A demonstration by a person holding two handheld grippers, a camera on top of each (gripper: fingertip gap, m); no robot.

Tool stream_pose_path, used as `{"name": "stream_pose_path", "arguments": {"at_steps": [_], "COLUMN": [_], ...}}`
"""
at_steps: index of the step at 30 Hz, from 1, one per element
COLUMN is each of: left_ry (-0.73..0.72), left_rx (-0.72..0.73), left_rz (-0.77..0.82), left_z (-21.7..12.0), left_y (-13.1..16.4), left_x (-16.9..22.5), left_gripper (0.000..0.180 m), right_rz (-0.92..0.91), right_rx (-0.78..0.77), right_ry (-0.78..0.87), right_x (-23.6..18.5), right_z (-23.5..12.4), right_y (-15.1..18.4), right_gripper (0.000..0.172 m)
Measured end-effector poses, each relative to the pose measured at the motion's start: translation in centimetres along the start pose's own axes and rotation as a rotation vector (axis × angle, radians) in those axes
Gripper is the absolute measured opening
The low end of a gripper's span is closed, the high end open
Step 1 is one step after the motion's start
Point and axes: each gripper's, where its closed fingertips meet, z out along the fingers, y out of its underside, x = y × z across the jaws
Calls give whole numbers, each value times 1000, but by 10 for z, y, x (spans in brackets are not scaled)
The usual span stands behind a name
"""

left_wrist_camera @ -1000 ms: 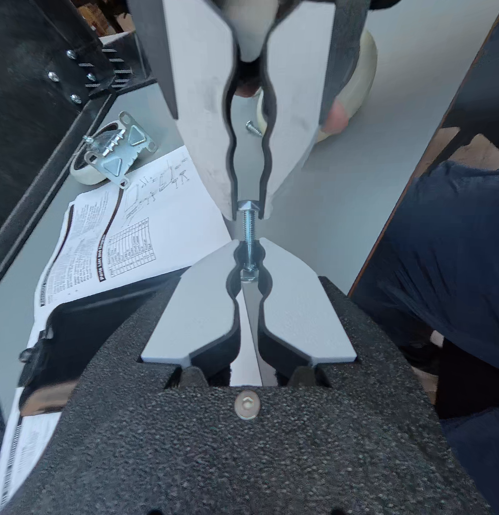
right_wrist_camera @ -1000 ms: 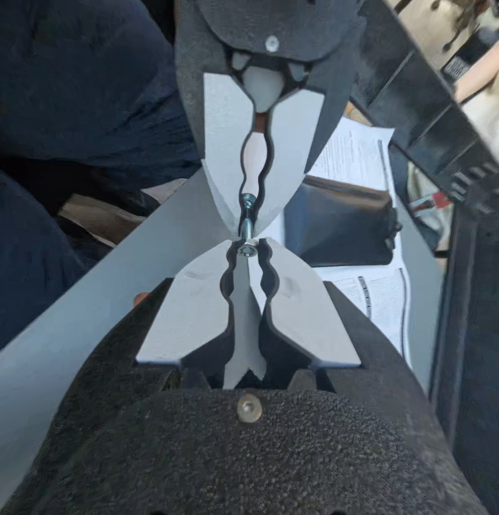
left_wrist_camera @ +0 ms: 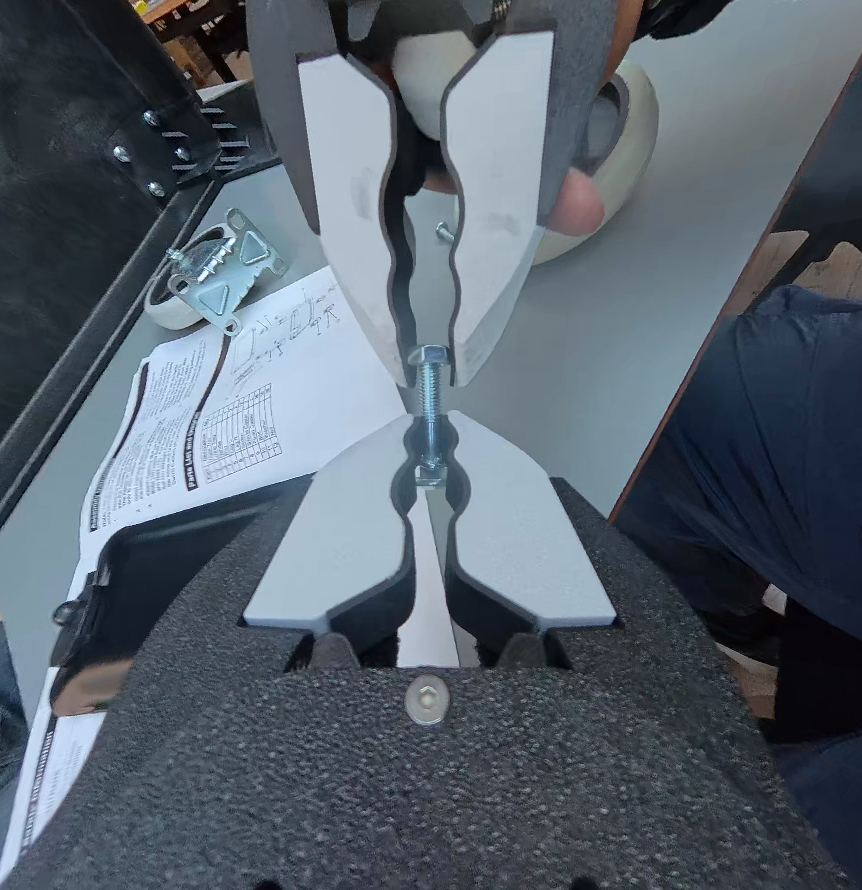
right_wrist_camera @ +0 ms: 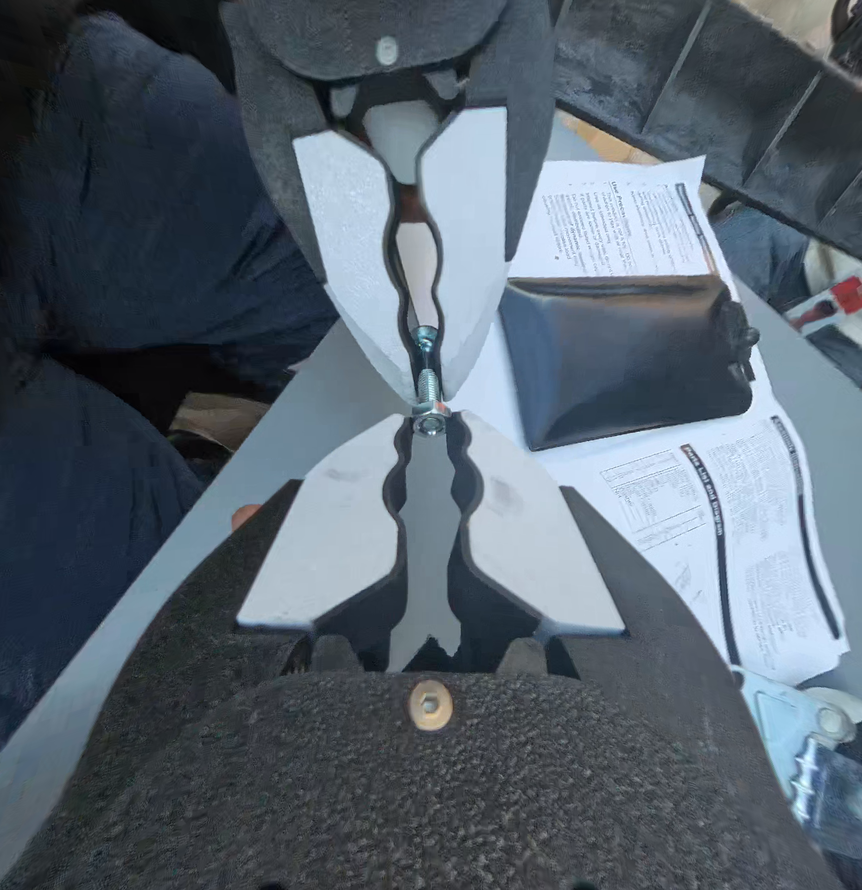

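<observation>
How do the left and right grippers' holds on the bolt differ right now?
Left gripper clamps the bolt by its plain shank, set back inside its fingers; right gripper pinches only the hex nut at its very tips. Right gripper's fingers stand wider apart than left gripper's. Shared: both shut, tip to tip over the grey table.

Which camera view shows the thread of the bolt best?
The left wrist view: the bolt runs lengthwise between both grippers, thread clear. In the right wrist view the bolt is foreshortened, and only a short threaded part shows.
</observation>
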Motion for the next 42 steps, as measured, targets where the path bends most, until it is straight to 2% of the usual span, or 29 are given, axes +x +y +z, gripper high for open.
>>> {"name": "stream_pose_path", "arguments": {"at_steps": [3, 5, 7, 10, 11, 13, 15, 17, 19, 21, 22, 23, 25, 28, 29, 31, 32, 34, 36, 38, 39, 40, 42], "left_ry": [170, 207, 156, 57, 28, -17, -39, -19, 61, 142, 158, 149, 99, 34, 17, -18, -28, -2, 83, 170, 176, 166, 118], "left_rx": [28, 62, 52, 17, 13, 7, 0, -16, -2, 34, 51, 54, 34, -4, -11, -27, -29, -46, -23, 8, 26, 35, 19], "left_rz": [-140, -197, -173, -82, -53, 3, 49, 55, -1, -103, -137, -152, -125, -36, -7, 54, 78, 83, 4, -116, -148, -158, -131], "left_z": [-1, -4, -6, -6, -5, -3, -2, -1, -1, -3, -5, -7, -9, -7, -6, -4, -3, -2, -2, -5, -7, -9, -11], "left_y": [0, -1, 2, 4, 4, 2, 0, 1, 0, -3, -4, -3, 1, 2, 1, 0, -2, 0, -2, -4, -4, -4, 0], "left_x": [14, 13, 6, -3, -5, -6, -5, -1, 7, 11, 10, 6, -1, -5, -4, -3, -1, 4, 11, 14, 11, 8, 1], "left_gripper": [7, 7, 7, 7, 7, 7, 7, 7, 7, 7, 7, 7, 7, 7, 7, 7, 7, 7, 7, 7, 7, 7, 7], "right_rz": [-415, -570, -474, -77, 29, 174, 221, 83, -224, -549, -601, -560, -351, -57, 16, 116, 124, 3, -312, -639, -679, -622, -371], "right_rx": [-48, -35, -39, 19, 45, 73, 52, 11, -21, -5, 6, 4, 2, 48, 58, 40, 14, -34, -61, -53, -54, -67, -71], "right_ry": [121, 216, 215, 93, 63, -5, -78, -54, 29, 182, 246, 251, 204, 118, 98, 10, -62, -56, 40, 204, 273, 280, 226], "right_x": [-2, 2, 6, 7, 8, 8, 1, -1, -3, 0, 4, 6, 9, 12, 13, 8, -1, -5, -6, -2, 3, 6, 9], "right_z": [1, -1, -3, -5, -5, -5, -3, -2, -4, -7, -9, -10, -11, -11, -10, -6, -4, -2, -3, -5, -6, -6, -6], "right_y": [0, -5, -2, -4, -7, -9, -7, -3, -3, -8, -11, -10, -6, -10, -12, -11, -9, -4, -4, -10, -11, -9, -3], "right_gripper": [15, 15, 26, 49, 51, 47, 15, 14, 15, 16, 28, 37, 51, 54, 51, 32, 15, 15, 15, 16, 18, 29, 50]}}
